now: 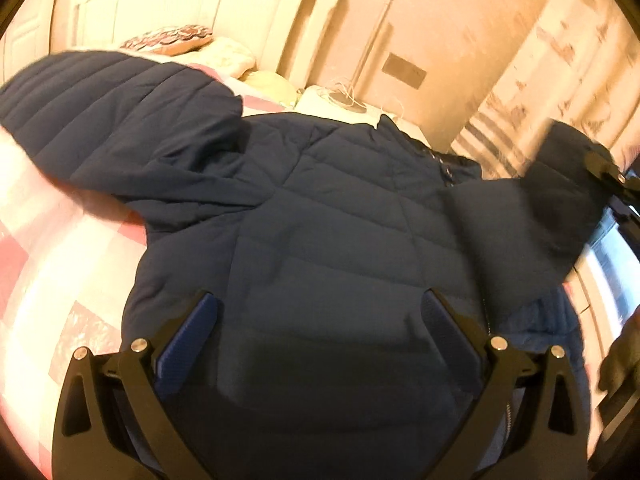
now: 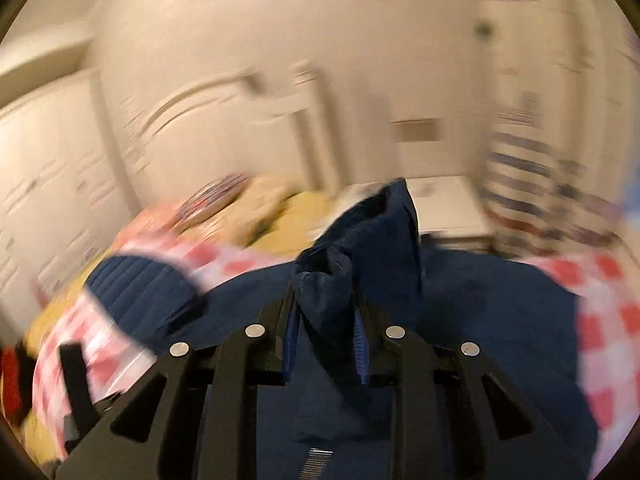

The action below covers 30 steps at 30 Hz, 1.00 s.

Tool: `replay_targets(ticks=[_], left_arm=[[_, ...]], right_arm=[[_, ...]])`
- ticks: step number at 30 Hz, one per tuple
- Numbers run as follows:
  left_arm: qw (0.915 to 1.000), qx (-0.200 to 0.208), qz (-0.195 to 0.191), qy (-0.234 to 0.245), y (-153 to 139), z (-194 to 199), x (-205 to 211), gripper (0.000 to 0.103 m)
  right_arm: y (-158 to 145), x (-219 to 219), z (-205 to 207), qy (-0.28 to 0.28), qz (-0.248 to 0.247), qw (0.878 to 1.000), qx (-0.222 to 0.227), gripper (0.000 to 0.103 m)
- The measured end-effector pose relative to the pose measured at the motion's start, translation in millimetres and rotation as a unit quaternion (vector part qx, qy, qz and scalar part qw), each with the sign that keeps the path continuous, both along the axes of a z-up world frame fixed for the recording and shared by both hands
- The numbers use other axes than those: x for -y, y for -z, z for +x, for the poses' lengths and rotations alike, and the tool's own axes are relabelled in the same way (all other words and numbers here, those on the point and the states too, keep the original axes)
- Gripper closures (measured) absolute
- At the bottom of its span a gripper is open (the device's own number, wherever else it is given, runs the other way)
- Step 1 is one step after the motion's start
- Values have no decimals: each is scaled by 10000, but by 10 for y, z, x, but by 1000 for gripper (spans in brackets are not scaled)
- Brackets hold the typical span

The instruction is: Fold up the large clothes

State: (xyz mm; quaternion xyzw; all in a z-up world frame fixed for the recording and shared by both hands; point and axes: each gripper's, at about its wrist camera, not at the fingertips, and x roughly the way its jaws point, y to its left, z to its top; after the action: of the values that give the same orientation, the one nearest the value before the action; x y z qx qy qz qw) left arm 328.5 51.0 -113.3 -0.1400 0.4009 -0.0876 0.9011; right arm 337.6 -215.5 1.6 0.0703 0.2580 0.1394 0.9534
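Note:
A navy quilted puffer jacket [image 1: 328,216] lies spread on a bed with a pink and white checked cover [image 1: 52,264]. One sleeve [image 1: 100,100] stretches out to the far left. My left gripper [image 1: 318,312] is open and empty, hovering just over the jacket's body. My right gripper [image 2: 326,300] is shut on the jacket's other sleeve [image 2: 360,248] and holds its bunched end up above the jacket. That gripper also shows at the right edge of the left wrist view [image 1: 612,176], with the lifted sleeve [image 1: 560,184]. The right wrist view is blurred.
A white headboard [image 1: 224,12] and pillows [image 1: 172,40] stand at the far end of the bed. A white nightstand [image 1: 340,104] with a lamp base sits beside it. Patterned curtains [image 1: 560,52] hang at the right. White wardrobe doors [image 2: 52,168] are at the left.

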Motion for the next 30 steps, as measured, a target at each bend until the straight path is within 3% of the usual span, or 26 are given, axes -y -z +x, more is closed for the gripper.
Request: replay_targets(ticks=[4, 5, 6, 7, 8, 10, 12, 15, 18, 21, 22, 24, 26, 28, 30], left_arm=[[9999, 85, 12, 55, -21, -21, 21, 2], [9999, 91, 6, 69, -21, -29, 24, 2], [9999, 88, -20, 74, -20, -27, 19, 2], [9999, 80, -57, 76, -16, -24, 9, 2], [9999, 64, -109, 75, -9, -17, -4, 2], [9998, 44, -166, 75, 2, -14, -26, 2], [9997, 24, -214, 92, 4, -2, -31, 2], [9996, -2, -261, 137, 6, 14, -39, 2], [9994, -27, -304, 144, 24, 46, -62, 2], [9993, -35, -328, 151, 24, 46, -70, 2], [9993, -43, -343, 163, 29, 45, -70, 2], [9991, -77, -371, 181, 28, 41, -73, 2], [9980, -168, -537, 297, 21, 77, -88, 2], [9938, -346, -978, 396, 27, 120, -135, 3], [9832, -578, -1645, 532, 38, 177, -160, 3]], right_arm=[[214, -736, 178, -1038, -359, 9924, -551, 75], [229, -870, 161, -1231, -309, 9897, -667, 61], [256, -885, 172, -1388, -120, 9873, -769, 30], [273, -874, 163, -1458, 43, 9860, -812, 14], [257, -795, 126, -1537, 298, 9846, -775, 8], [172, -599, 27, -1505, 524, 9853, -621, 8], [66, -295, -131, -980, 298, 9944, -270, 15], [102, 200, -258, 44, -295, 9992, -270, 16], [404, 806, -268, 1266, -867, 9851, -776, 20], [890, 1339, -212, 2090, -956, 9584, -1690, 19], [1103, 1502, -200, 2148, -831, 9540, -1917, 19], [1116, 1646, -220, 2175, -409, 9568, -1885, 19], [1136, 1638, -189, 2148, -471, 9562, -1929, 16], [1127, 1607, -173, 2097, -557, 9568, -1936, 15], [1109, 1600, -210, 2051, -469, 9587, -1912, 14]])
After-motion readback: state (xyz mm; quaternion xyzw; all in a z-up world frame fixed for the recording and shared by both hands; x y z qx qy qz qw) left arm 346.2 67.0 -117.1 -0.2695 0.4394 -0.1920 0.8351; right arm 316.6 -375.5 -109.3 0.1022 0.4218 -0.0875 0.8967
